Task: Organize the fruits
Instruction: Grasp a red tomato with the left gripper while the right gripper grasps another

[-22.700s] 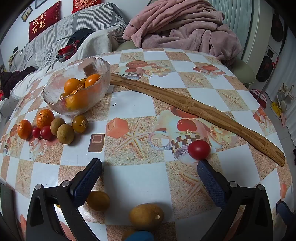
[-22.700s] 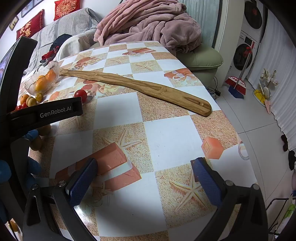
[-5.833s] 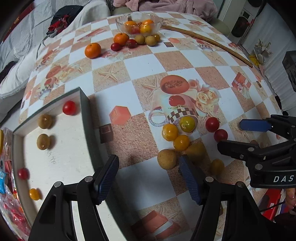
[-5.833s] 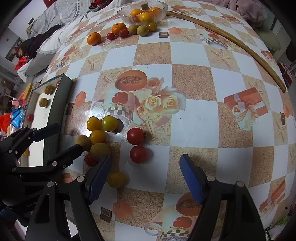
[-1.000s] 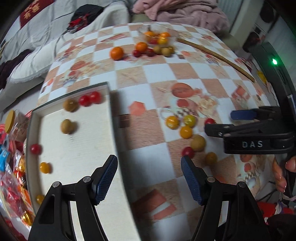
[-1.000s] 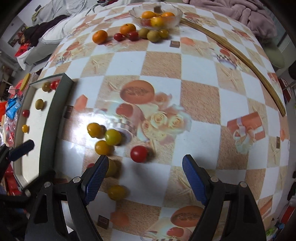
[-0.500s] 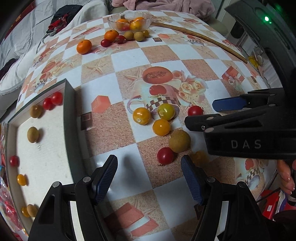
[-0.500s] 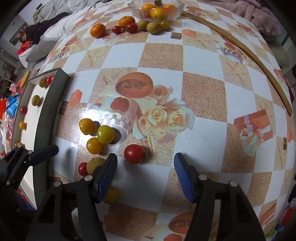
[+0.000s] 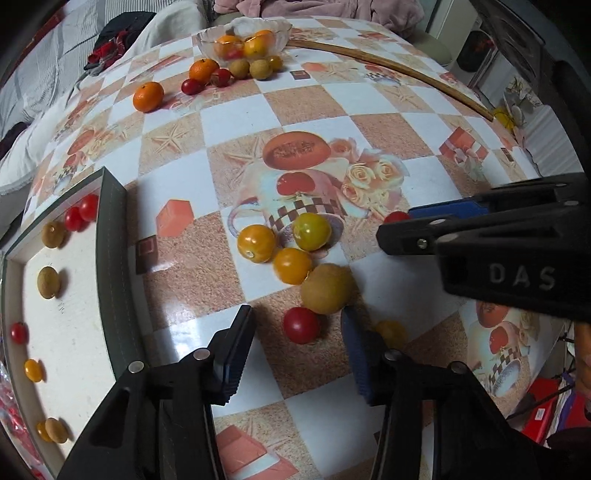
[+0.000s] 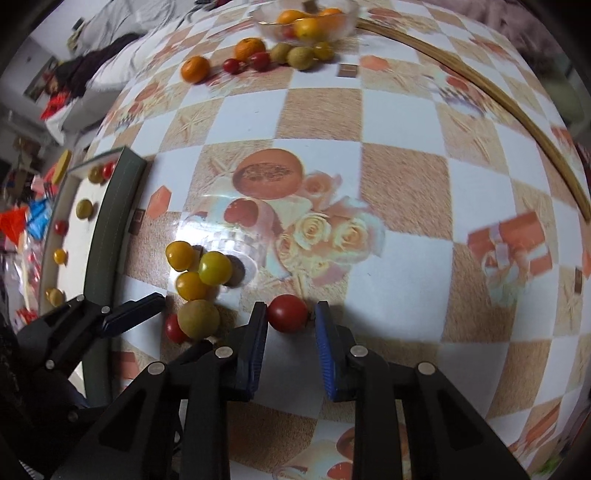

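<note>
Since a second ago both my grippers have dropped in over the loose fruit and narrowed. My left gripper is closing, a small red cherry tomato between its pads with gaps on both sides, so it is not pinched yet. A round tan longan sits just beyond it, touching the tomato's upper right. My right gripper is also closing, around another red tomato; its left pad looks to be against the fruit, the right pad just off it.

Three yellow tomatoes cluster just past the longan. To the left, the white tray with its dark rim holds sorted pieces: red tomatoes and longans at the far end, small yellow ones nearer me.

The table wears a checked cloth printed with starfish and fruit. At its far edge stand a glass bowl of oranges and a long wooden stick. Beyond are a striped sofa and a pink blanket.
</note>
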`<control>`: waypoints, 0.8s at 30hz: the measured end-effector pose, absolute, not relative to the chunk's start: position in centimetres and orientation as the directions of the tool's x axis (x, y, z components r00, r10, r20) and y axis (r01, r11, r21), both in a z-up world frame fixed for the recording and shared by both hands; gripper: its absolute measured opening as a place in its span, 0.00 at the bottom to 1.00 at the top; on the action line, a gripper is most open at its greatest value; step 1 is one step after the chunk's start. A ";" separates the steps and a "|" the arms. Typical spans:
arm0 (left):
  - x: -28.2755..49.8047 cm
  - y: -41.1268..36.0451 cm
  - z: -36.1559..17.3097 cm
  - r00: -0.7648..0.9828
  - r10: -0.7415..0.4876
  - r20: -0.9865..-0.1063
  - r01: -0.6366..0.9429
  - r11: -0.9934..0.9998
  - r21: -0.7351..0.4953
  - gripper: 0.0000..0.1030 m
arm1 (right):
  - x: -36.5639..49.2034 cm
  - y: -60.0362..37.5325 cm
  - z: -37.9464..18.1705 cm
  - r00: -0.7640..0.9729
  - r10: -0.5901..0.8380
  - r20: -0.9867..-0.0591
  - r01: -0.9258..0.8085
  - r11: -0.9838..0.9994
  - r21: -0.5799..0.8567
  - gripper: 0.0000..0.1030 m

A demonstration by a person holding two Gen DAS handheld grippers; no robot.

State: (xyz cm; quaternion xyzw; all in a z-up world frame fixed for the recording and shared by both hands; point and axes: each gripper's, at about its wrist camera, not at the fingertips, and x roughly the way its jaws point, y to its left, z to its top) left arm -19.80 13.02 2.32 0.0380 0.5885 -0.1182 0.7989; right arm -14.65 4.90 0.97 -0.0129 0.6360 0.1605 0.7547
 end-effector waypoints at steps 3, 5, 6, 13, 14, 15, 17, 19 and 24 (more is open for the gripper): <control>-19.7 13.2 2.4 0.267 -0.173 -0.948 0.234 0.966 -0.111 0.22 | -15.0 4.4 1.2 0.143 0.229 -0.963 -0.251 0.950 0.188 0.28; -19.4 13.8 2.5 0.249 -0.207 -0.946 0.209 0.965 -0.156 0.20 | -15.3 4.1 1.3 0.145 0.235 -0.961 -0.245 0.950 0.195 0.28; -19.3 14.2 2.6 0.243 -0.220 -0.945 0.186 0.966 -0.177 0.20 | -15.4 4.1 1.4 0.145 0.238 -0.960 -0.242 0.950 0.199 0.28; -19.5 15.7 3.7 0.254 -0.249 -0.934 0.131 0.966 -0.222 0.20 | -15.7 3.8 2.0 0.151 0.259 -0.954 -0.232 0.947 0.221 0.28; -19.5 15.8 3.9 0.257 -0.248 -0.934 0.129 0.967 -0.221 0.20 | -15.7 3.9 2.1 0.152 0.260 -0.954 -0.233 0.947 0.221 0.28; -19.5 16.0 4.0 0.259 -0.248 -0.934 0.127 0.967 -0.222 0.20 | -15.7 3.9 2.2 0.152 0.262 -0.953 -0.235 0.946 0.222 0.28; -19.5 16.4 4.2 0.262 -0.249 -0.933 0.121 0.967 -0.224 0.20 | -15.7 4.1 2.3 0.154 0.263 -0.952 -0.238 0.945 0.223 0.28; -19.5 16.6 4.5 0.270 -0.248 -0.930 0.113 0.968 -0.225 0.20 | -15.7 4.4 2.6 0.156 0.266 -0.951 -0.245 0.943 0.224 0.28; -20.0 17.9 5.7 0.297 -0.246 -0.923 0.083 0.969 -0.232 0.20 | -15.5 5.8 3.2 0.158 0.275 -0.948 -0.274 0.935 0.226 0.28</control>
